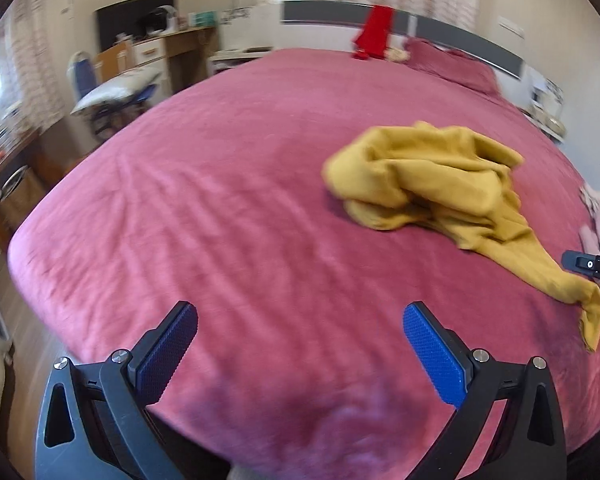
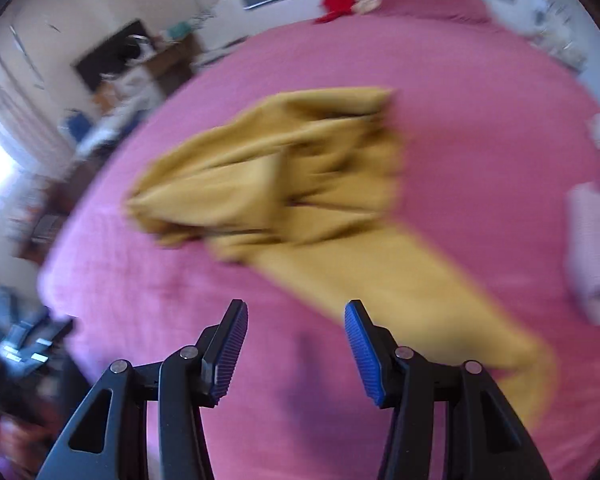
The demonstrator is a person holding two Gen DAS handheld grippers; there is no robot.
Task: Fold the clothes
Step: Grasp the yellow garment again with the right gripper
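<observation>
Our left gripper point(image 1: 300, 320) hovers spread and empty over the pink bedspread point(image 1: 220, 200); the crumpled mustard garment point(image 1: 432, 176) lies ahead to its right. Our right gripper point(image 2: 296, 312), jaws apart, should pinch the trailing sleeve point(image 2: 440, 308) near its end, then spread it flat.

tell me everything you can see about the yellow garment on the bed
The mustard-yellow garment is a soft, knit-looking piece lying crumpled on the pink bedspread, unfolded. Its bulk is bunched in loose folds, and one long narrow part, seemingly a sleeve, trails toward the near edge of the bed, ending in a curled tip. Nothing touches it but the bedspread: both the left gripper and right gripper are open and short of it.
</observation>
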